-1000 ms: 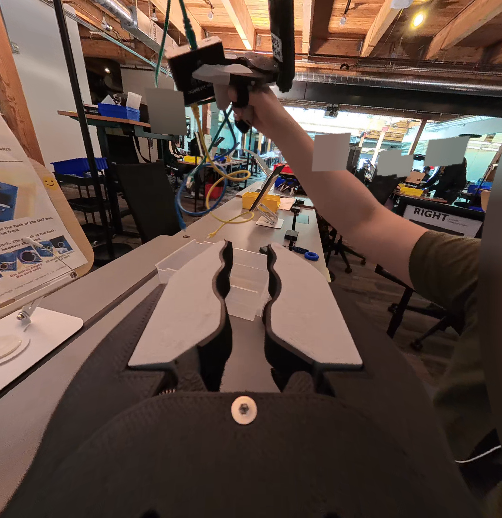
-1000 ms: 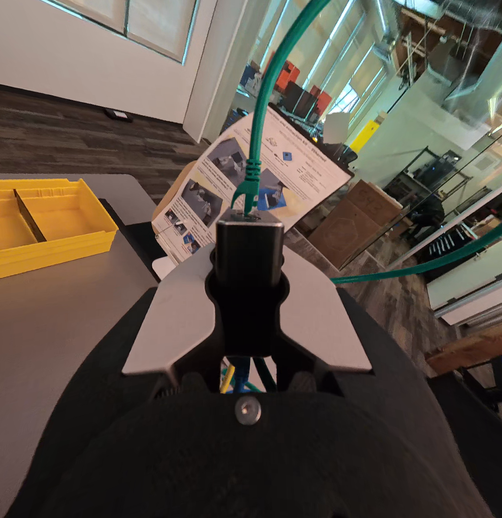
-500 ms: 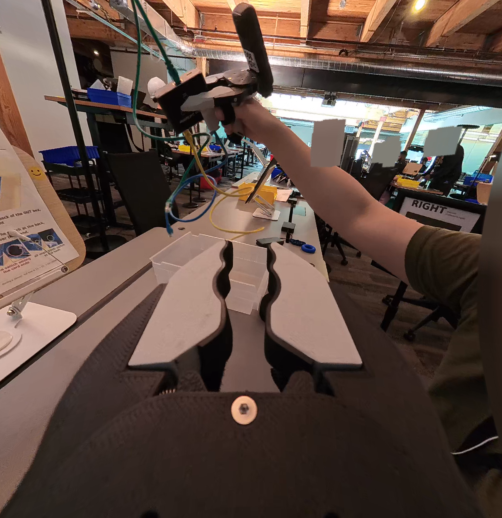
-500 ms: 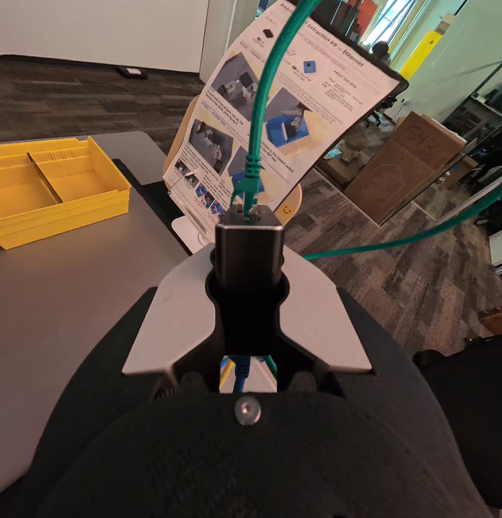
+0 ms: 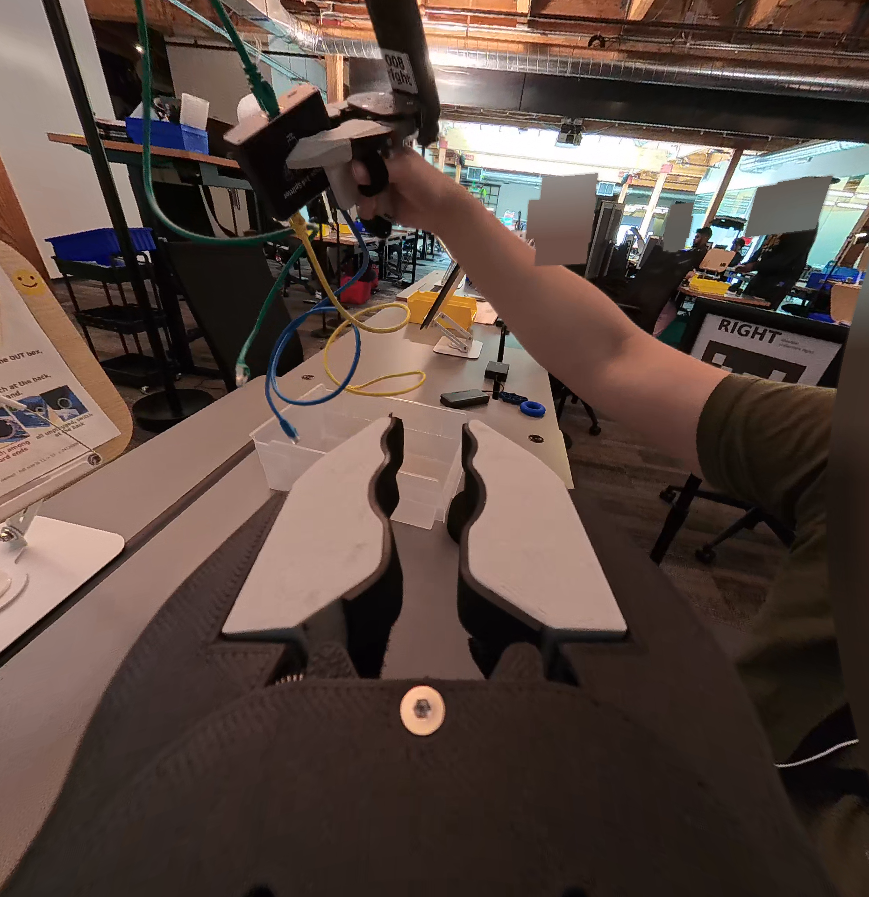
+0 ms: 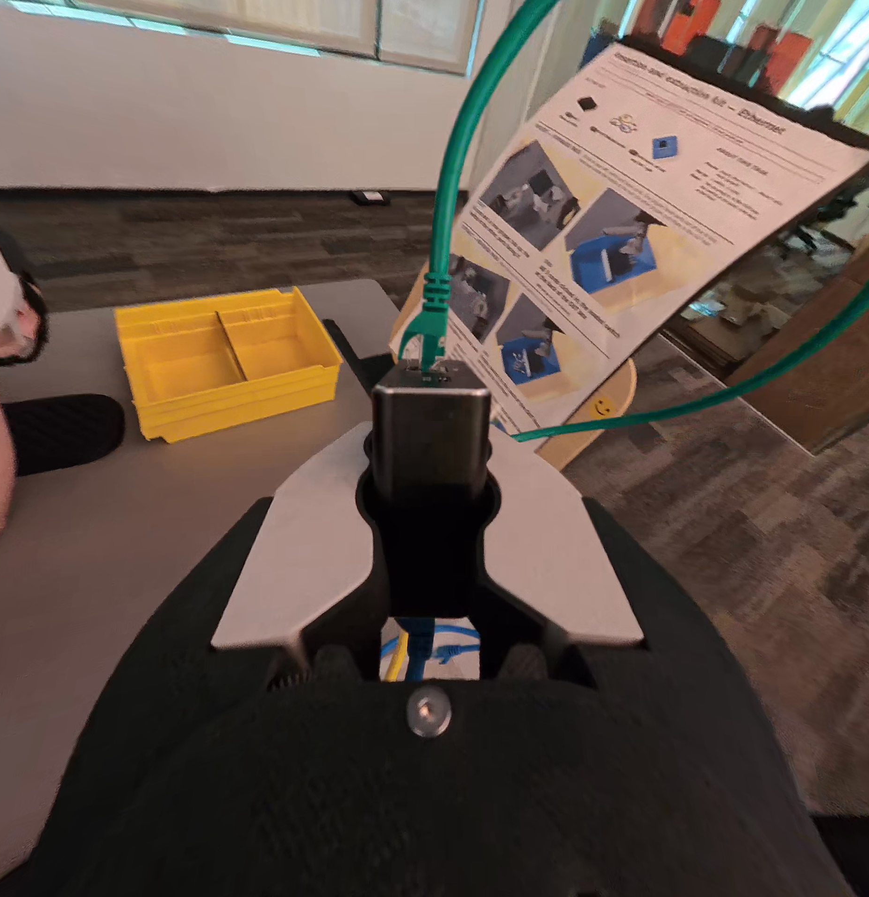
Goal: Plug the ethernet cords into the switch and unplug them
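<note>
Switch: the small black box of the switch (image 6: 430, 432) sits between the fingers of the right tongs (image 6: 430, 490), raised high above the table (image 5: 146, 490).
Green cord: the green cord (image 6: 444, 204) is plugged into the far face of the switch, ahead of the right tongs; it bends up and away, and its free end (image 5: 242, 371) hangs down.
Other cords: the yellow cord (image 5: 369, 354) and the blue cord (image 5: 301, 369) leave the near face of the switch, on the side toward the right tongs' base, and hang in loops over the clear bin (image 5: 355, 456).
Handling: I judge the switch to be light, stiff and rather smooth, so a grip on its flat sides is right. The cords are soft and springy; it is better to take them at the stiff plug boot, because the small latch looks fragile.
Right tongs: clenched on the two sides of the switch and carrying it.
Left tongs: the left tongs (image 5: 430, 478) are a little apart and hold nothing; they are low over the table, with the clear bin just beyond the tips.
Next move (my judgement): the left tongs must reach a plug while the right tongs hold the switch steady.
</note>
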The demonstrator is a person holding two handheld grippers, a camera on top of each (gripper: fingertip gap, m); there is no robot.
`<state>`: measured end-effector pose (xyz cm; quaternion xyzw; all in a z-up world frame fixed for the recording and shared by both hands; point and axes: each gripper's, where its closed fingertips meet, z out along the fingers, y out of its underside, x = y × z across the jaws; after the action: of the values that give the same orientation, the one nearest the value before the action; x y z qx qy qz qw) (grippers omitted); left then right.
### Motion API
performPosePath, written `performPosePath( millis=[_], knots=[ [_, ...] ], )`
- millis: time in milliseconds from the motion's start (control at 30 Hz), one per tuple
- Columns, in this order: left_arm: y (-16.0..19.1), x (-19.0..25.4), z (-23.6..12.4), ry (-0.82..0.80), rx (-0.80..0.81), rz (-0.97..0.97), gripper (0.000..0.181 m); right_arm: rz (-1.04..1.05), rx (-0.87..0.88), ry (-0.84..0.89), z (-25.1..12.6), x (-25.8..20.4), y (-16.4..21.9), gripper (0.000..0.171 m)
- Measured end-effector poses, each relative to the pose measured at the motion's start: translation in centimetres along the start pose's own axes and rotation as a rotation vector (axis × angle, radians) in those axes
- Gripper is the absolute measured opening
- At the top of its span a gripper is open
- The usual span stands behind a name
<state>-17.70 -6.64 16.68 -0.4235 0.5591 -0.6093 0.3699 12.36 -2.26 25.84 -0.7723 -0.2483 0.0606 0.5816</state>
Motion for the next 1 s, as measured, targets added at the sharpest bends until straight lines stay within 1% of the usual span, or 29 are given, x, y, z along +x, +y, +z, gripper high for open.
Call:
performPosePath(
  millis=[100,233,367,533,667,800,900,1000],
  knots=[
    [0.0,0.0,0.1,0.002,-0.001,-0.002,0.022,-0.004,0.056,-0.033,-0.2,-0.4,-0.6,0.037],
    [0.2,0.0,0.4,0.004,-0.017,-0.001,0.022,-0.072,0.019,0.020,-0.4,-0.2,-1.8,0.037],
    [0.4,0.3,0.7,0.007,-0.030,0.007,0.022,-0.133,0.007,0.068,-0.8,-0.3,-4.1,0.037],
    [0.4,0.4,0.9,0.009,-0.035,0.010,0.022,-0.169,0.015,0.065,-0.4,-1.3,-6.3,0.037],
    [0.5,0.4,0.9,0.013,-0.037,0.009,0.022,-0.183,0.006,0.039,0.7,-2.1,-6.8,0.037],
    [0.3,0.5,0.7,0.014,-0.028,0.012,0.021,-0.212,-0.001,0.052,1.5,-2.2,-7.3,0.037],
    [0.2,0.4,0.5,0.015,-0.019,0.009,0.021,-0.235,-0.013,0.096,1.4,-1.7,-8.1,0.037],
    [0.2,0.4,0.3,0.015,-0.015,0.007,0.021,-0.255,-0.097,0.173,0.9,-0.4,-7.6,0.037]
  ],
)
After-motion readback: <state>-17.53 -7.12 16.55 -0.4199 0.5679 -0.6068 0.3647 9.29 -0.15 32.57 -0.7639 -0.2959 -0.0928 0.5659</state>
